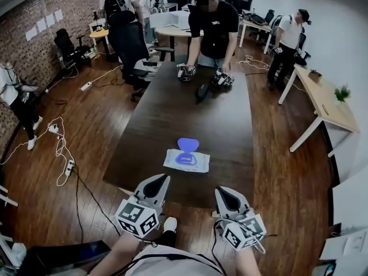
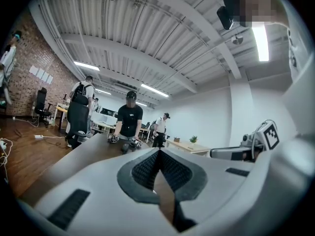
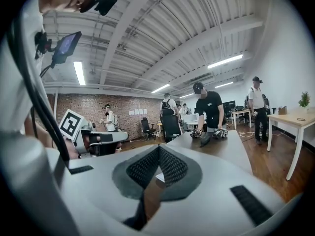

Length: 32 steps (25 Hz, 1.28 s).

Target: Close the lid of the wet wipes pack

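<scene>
The wet wipes pack [image 1: 186, 160] lies flat near the front end of the dark table [image 1: 190, 114]. It is white with a blue print, and its blue lid [image 1: 188, 144] stands open on the far side. My left gripper [image 1: 163, 180] hovers over the table's near edge, short of the pack and slightly left of it. My right gripper [image 1: 222, 192] is level with it, to the pack's right. In the left gripper view the jaws [image 2: 158, 152] meet with nothing between them. The right gripper view shows the same for the right gripper [image 3: 159, 148], with a white sliver of the pack [image 3: 160, 177] below the pads.
A person [image 1: 213, 27] stands at the table's far end with two grippers [image 1: 186, 72] and a dark object [image 1: 202, 91] on the table. Other people, office chairs [image 1: 69, 45] and floor cables [image 1: 60, 148] are on the left. A light wooden desk [image 1: 325, 99] stands on the right.
</scene>
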Each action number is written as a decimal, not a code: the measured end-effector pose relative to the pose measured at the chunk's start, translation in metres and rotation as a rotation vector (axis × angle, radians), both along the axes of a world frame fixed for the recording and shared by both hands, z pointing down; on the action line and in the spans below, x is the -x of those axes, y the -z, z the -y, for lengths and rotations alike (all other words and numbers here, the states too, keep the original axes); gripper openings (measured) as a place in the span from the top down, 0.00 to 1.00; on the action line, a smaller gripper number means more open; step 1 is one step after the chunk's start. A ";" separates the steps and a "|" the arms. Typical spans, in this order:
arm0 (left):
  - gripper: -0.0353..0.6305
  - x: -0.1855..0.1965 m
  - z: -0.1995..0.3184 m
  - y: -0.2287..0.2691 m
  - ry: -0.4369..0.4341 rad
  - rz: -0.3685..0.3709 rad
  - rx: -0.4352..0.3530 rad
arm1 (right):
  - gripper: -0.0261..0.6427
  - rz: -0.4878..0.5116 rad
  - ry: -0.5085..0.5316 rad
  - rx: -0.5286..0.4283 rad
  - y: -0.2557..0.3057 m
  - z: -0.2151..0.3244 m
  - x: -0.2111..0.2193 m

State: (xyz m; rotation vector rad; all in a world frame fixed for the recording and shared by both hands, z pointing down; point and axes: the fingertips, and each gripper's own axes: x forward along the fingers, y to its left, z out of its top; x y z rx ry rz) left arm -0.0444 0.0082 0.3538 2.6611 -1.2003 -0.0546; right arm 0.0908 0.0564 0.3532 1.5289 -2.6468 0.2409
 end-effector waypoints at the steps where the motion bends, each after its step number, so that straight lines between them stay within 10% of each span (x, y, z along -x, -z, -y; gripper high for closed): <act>1: 0.94 0.001 0.010 0.000 -0.008 0.002 0.002 | 0.96 -0.002 -0.007 -0.001 0.002 0.009 0.002; 32: 0.94 -0.009 0.220 -0.045 -0.145 0.013 0.120 | 0.96 -0.016 -0.009 0.084 -0.029 0.234 0.024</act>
